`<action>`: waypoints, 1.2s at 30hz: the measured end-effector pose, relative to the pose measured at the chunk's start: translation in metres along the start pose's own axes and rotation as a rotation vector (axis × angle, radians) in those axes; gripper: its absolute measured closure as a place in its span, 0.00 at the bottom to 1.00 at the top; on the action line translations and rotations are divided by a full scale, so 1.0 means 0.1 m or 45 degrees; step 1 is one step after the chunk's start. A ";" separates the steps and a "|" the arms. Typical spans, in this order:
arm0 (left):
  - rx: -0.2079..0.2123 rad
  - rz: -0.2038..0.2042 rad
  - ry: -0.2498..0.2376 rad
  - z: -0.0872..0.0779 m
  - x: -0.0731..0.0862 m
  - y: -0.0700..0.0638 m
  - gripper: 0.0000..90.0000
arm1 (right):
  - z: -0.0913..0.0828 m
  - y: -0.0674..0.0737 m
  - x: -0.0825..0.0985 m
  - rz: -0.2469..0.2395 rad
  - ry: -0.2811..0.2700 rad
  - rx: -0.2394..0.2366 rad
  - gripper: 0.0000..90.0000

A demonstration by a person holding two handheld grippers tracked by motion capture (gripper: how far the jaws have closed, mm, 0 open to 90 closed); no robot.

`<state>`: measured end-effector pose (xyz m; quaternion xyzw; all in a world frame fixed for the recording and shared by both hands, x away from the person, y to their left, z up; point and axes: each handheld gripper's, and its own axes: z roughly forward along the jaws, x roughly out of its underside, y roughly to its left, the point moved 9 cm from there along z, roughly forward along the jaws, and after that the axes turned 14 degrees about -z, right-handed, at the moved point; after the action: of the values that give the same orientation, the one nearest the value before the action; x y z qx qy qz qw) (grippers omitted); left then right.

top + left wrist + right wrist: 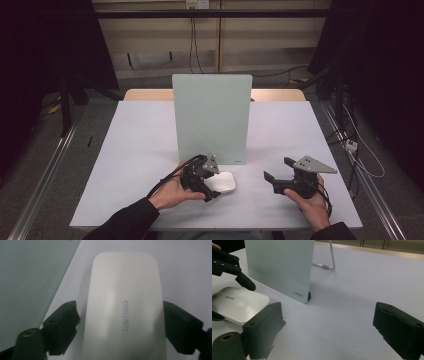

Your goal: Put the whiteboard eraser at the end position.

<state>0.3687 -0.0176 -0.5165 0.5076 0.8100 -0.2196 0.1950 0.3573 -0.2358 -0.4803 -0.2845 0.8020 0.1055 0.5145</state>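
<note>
The white pad [123, 310] lies between the left gripper [120, 322]'s parted fingers [63, 325], unclamped.

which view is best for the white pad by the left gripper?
The left gripper view: the white pad lies close up between the jaws, its printed logo readable, with a gap showing at the left jaw. The high view shows it small, partly covered by the left gripper. The right gripper view shows it at the left edge, at a slant.
</note>
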 end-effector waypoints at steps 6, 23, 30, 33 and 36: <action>-0.017 -0.022 -0.047 -0.03 -0.05 0.01 0.07 | 0.01 0.00 0.00 -0.004 0.003 -0.006 0.10; -0.036 -0.090 -0.206 -0.26 -0.17 0.08 0.06 | 0.01 0.00 0.01 0.004 0.000 -0.012 0.10; -0.070 -0.159 -0.324 -0.43 -0.24 0.18 0.06 | 0.01 0.00 0.01 0.002 -0.001 -0.012 0.10; -0.113 -0.192 -0.390 -0.52 -0.27 0.26 0.07 | 0.00 -0.01 0.00 0.008 -0.003 -0.006 0.10; -0.127 -0.199 -0.427 -0.55 -0.28 0.28 0.06 | 0.01 -0.01 0.00 0.005 -0.002 -0.009 0.10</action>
<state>0.3999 0.0033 -0.4601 0.3890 0.8130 -0.2754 0.3346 0.3583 -0.2359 -0.4809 -0.2846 0.8018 0.1094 0.5139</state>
